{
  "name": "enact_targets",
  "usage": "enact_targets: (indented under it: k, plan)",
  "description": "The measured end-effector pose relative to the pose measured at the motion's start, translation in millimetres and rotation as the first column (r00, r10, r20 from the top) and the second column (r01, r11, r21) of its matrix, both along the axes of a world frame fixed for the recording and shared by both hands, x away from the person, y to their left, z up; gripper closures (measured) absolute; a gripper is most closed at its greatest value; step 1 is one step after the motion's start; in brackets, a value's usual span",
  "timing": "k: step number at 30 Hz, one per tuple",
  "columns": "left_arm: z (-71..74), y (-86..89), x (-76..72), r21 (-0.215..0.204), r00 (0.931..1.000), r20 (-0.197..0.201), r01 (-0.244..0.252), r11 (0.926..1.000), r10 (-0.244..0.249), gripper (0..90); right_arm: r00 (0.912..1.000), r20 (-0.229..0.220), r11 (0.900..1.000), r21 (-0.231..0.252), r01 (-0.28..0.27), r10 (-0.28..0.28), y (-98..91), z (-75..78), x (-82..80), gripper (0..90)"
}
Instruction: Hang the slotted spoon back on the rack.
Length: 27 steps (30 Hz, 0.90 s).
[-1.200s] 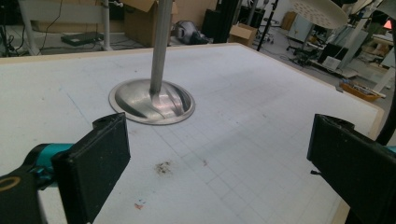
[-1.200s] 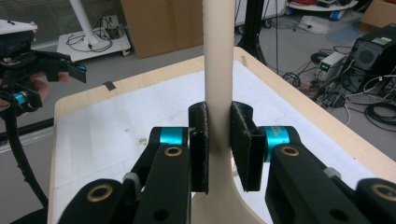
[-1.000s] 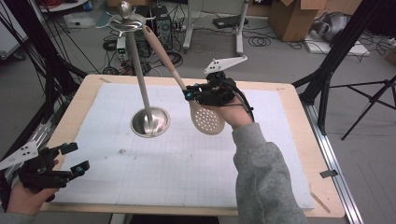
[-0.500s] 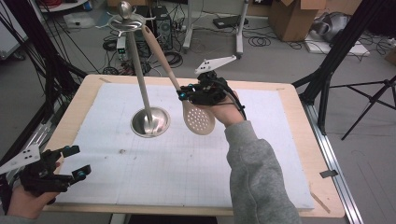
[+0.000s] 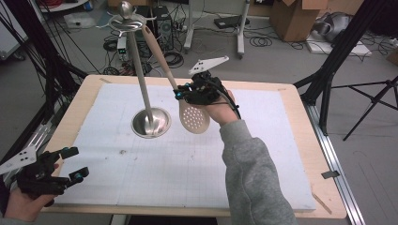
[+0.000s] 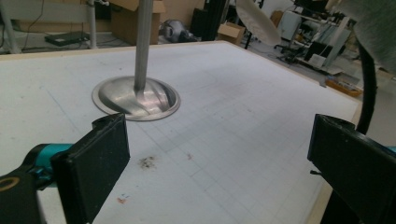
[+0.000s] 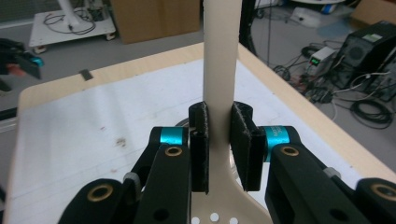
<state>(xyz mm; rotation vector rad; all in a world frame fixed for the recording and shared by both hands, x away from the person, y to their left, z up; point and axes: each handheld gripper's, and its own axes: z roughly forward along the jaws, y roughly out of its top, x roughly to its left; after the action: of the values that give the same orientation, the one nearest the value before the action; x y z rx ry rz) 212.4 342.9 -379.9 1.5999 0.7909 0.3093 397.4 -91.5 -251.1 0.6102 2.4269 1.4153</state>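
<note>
Clamping both black jaws of the right gripper (image 5: 180,93) on the neck of a cream slotted spoon (image 5: 195,118), perforated head hanging above the white mat (image 5: 263,154). Leaning the handle up to the top of a steel hanging stand (image 5: 141,75); hooked there or not, impossible to tell. Resting the left gripper (image 5: 75,164), jaws spread wide and empty, at the table's near corner. Judging the hanging or unhooking unfinished.
</note>
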Motion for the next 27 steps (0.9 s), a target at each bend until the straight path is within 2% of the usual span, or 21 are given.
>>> enact_targets:
  k: [7, 10, 13, 19, 27]
  plan:
    - [-0.3, 2.7, -2.0, 0.004, 1.0000, 0.004, -0.005, 1.0000, 0.005, 5.9, 1.0000, 0.007, 1.0000, -0.003, 0.001, -0.001, 8.6, -4.8, 6.2, 78.3]
    - [2.0, 5.8, -3.4, 0.014, 0.9987, 0.025, -0.044, 0.9989, 0.044, 4.6, 0.9999, -0.007, 1.0000, -0.003, 0.009, -0.009, 11.8, -6.6, 7.6, 78.3]
    - [3.6, 8.4, -4.2, -0.001, 0.9981, 0.033, -0.053, 0.9986, 0.053, 4.4, 0.9999, -0.001, 0.9999, -0.003, 0.011, -0.011, 15.5, -8.5, 10.2, 78.3]
    - [2.0, 7.0, -3.3, 0.009, 0.9987, 0.022, -0.047, 0.9989, 0.047, 4.4, 0.9999, -0.004, 1.0000, -0.003, 0.009, -0.009, 22.4, -11.3, 14.0, 78.2]
    - [3.1, 8.0, -4.1, 0.003, 0.9984, 0.027, -0.050, 0.9988, 0.049, 4.4, 0.9999, -0.010, 0.9999, 0.000, 0.011, -0.011, 33.2, -15.3, 18.7, 78.2]
